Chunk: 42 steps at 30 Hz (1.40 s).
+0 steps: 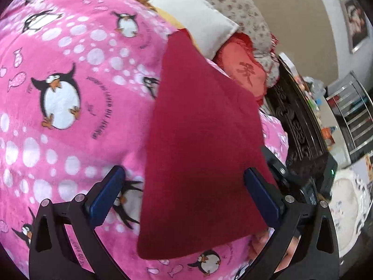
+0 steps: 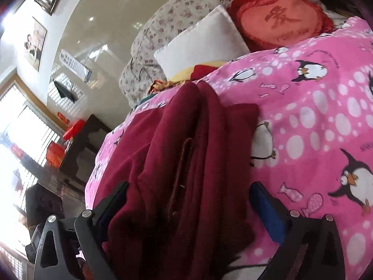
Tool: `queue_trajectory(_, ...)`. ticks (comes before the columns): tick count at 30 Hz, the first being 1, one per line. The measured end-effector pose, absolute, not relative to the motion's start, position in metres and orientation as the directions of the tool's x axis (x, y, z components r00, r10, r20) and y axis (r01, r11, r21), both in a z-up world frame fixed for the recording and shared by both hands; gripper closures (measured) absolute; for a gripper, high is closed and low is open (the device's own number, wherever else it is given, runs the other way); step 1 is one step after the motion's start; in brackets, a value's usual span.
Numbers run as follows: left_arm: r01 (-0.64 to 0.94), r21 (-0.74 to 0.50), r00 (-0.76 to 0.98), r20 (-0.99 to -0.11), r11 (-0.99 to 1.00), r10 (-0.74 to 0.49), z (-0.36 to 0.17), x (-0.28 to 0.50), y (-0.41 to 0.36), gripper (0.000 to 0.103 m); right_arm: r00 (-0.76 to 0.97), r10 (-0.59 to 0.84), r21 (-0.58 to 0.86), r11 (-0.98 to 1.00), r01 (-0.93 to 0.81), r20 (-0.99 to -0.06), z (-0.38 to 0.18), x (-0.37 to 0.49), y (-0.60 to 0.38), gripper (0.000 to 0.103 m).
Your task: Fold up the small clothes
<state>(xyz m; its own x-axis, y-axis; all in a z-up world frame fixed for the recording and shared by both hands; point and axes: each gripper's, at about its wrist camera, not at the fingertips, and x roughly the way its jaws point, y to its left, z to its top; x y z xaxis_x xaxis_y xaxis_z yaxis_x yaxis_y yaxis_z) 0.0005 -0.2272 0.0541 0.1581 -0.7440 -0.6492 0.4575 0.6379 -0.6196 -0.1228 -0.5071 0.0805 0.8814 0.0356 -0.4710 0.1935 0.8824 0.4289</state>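
A dark red small garment (image 1: pixel 200 140) lies folded flat on the pink penguin blanket (image 1: pixel 70 81). My left gripper (image 1: pixel 184 191) is open, its blue pads either side of the garment's near part, not closed on it. In the right wrist view the same red garment (image 2: pixel 186 163) shows as bunched layered folds with a seam. My right gripper (image 2: pixel 188 200) is open, its jaws wide apart around the near folds of the garment; the left pad is partly hidden behind the cloth. The other gripper's body shows at the garment's right edge in the left wrist view (image 1: pixel 300 184).
The pink blanket (image 2: pixel 314 116) covers a bed. A white pillow (image 1: pixel 195 16), a red heart cushion (image 1: pixel 242 70) and a floral quilt (image 1: pixel 237 2) lie at its far end. Dark carved furniture (image 1: pixel 298 121) stands beside the bed, with a window and dark table (image 2: pixel 79 140) beyond.
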Motion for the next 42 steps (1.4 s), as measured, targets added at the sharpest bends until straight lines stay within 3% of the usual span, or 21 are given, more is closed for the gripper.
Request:
queue_trajectory(2, 0.481, -0.628, 0.124, -0.642, 0.612, -0.756, 0.049, -0.005, -0.232, 0.001, 0.882, 0.043, 0.427, 0.885, 0.184, -0.468, 0.08, -0.122, -0.507, 0.009)
queue_trajectory(3, 0.493, -0.614, 0.127, -0.65, 0.617, -0.749, 0.046, -0.007, -0.235, 0.001, 0.886, 0.053, 0.42, 0.893, 0.164, -0.46, 0.08, -0.124, -0.505, 0.022)
queue_trajectory(6, 0.524, -0.578, 0.16, -0.655, 0.626, -0.739, 0.047, -0.011, -0.239, 0.003, 0.907, 0.036, 0.388, 0.91, 0.144, -0.42, 0.081, -0.133, -0.5, 0.045)
queue_trajectory(9, 0.566, -0.554, 0.166, -0.648, 0.61, -0.743, 0.058, -0.018, -0.239, 0.029, 0.917, 0.012, 0.361, 0.921, 0.144, -0.398, 0.086, -0.142, -0.49, 0.051)
queue_trajectory(12, 0.605, -0.56, 0.135, -0.628, 0.566, -0.767, 0.076, -0.022, -0.228, 0.041, 0.93, 0.011, 0.364, 0.922, 0.133, -0.367, 0.098, -0.155, -0.48, 0.053)
queue_trajectory(15, 0.613, -0.581, 0.112, -0.608, 0.536, -0.786, 0.092, -0.032, -0.204, 0.041, 0.939, 0.025, 0.341, 0.935, 0.1, -0.344, 0.111, -0.176, -0.456, 0.053)
queue_trajectory(22, 0.668, -0.504, 0.173, -0.61, 0.547, -0.774, 0.113, -0.104, -0.126, 0.041, 0.938, 0.08, 0.311, 0.95, 0.031, -0.337, 0.101, -0.242, -0.379, 0.053)
queue_trajectory(29, 0.688, -0.429, 0.221, -0.645, 0.586, -0.731, 0.081, -0.179, -0.066, 0.041, 0.9, 0.13, 0.324, 0.946, 0.013, -0.415, 0.042, -0.294, -0.329, 0.052)
queue_trajectory(33, 0.638, -0.392, 0.177, -0.762, 0.662, -0.622, 0.024, -0.184, -0.064, 0.039, 0.837, 0.114, 0.384, 0.916, 0.121, -0.535, -0.003, -0.291, -0.343, 0.042)
queue_trajectory(37, 0.617, -0.405, 0.199, -0.749, 0.674, -0.632, 0.03, -0.186, -0.043, 0.036, 0.873, 0.062, 0.358, 0.924, 0.133, -0.483, 0.018, -0.32, -0.347, 0.042)
queue_trajectory(39, 0.615, -0.359, 0.269, -0.741, 0.702, -0.615, 0.047, -0.186, -0.034, 0.036, 0.898, -0.01, 0.278, 0.949, 0.147, -0.441, 0.042, -0.329, -0.34, 0.042)
queue_trajectory(42, 0.622, -0.295, 0.363, -0.712, 0.725, -0.601, 0.068, -0.188, -0.033, 0.033, 0.903, -0.006, 0.18, 0.979, 0.092, -0.43, 0.062, -0.317, -0.32, 0.043)
